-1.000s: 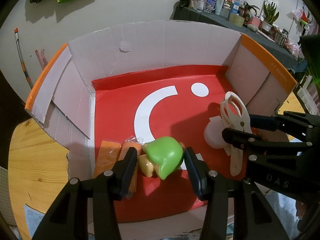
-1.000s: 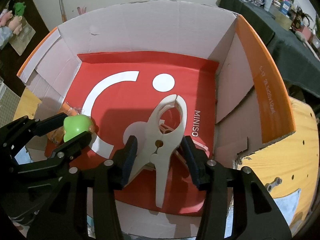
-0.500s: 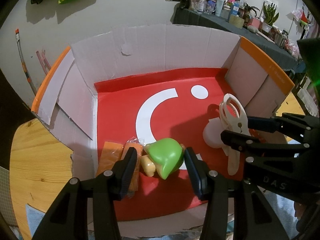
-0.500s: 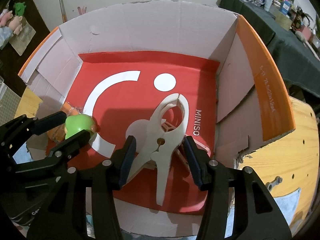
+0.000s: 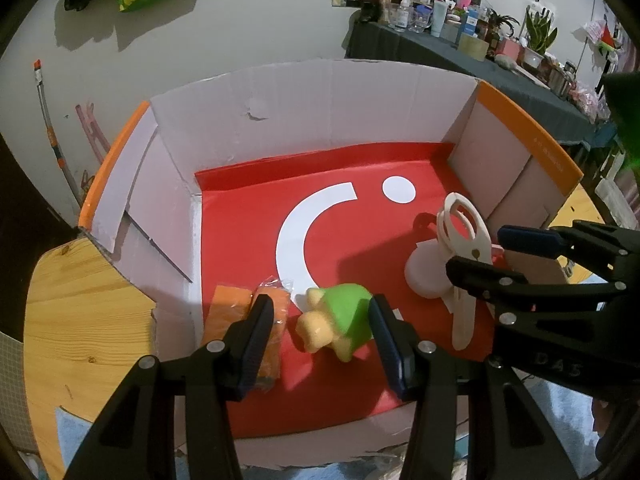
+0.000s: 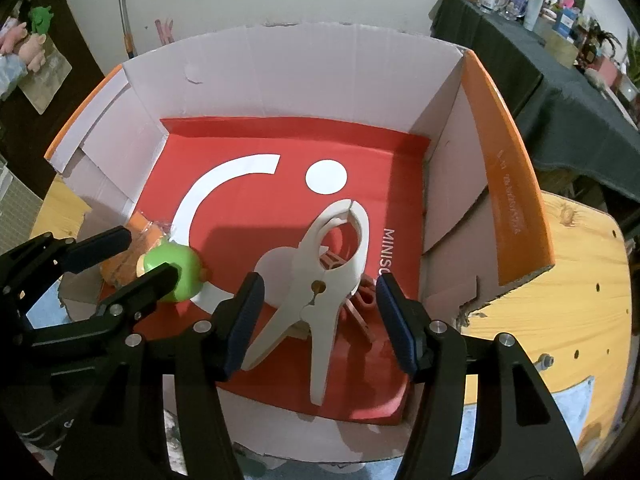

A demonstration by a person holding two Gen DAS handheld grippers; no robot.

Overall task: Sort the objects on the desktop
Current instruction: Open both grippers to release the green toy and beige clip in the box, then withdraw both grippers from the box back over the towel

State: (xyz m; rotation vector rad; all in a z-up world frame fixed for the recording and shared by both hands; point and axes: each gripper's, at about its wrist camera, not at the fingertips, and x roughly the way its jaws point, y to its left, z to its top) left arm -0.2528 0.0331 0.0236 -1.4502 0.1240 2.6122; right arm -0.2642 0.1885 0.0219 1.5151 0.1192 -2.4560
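Observation:
A green-shelled turtle toy (image 5: 348, 312) with yellow limbs lies on the red floor of the cardboard box (image 5: 320, 120), between the fingers of my left gripper (image 5: 320, 308). Red floor shows between the left pad and the toy, so that gripper is open. A big white plastic clip (image 6: 320, 276) lies on the floor over a pink item (image 6: 362, 300). My right gripper (image 6: 320, 292) straddles the clip with its jaws opening, and neither pad touches it. Each gripper shows in the other view: the right gripper (image 5: 492, 254) and the left gripper (image 6: 132, 258).
Two orange packets (image 5: 228, 308) lie in the box's near left corner, beside the left finger. The box walls (image 6: 300, 80) carry orange edges. A wooden table (image 5: 80, 320) holds the box, and a cluttered dark table (image 5: 460, 52) stands behind.
The right gripper's fingers have spread away from the white clip. The green toy has tipped over between the left fingers, showing more of its yellow underside.

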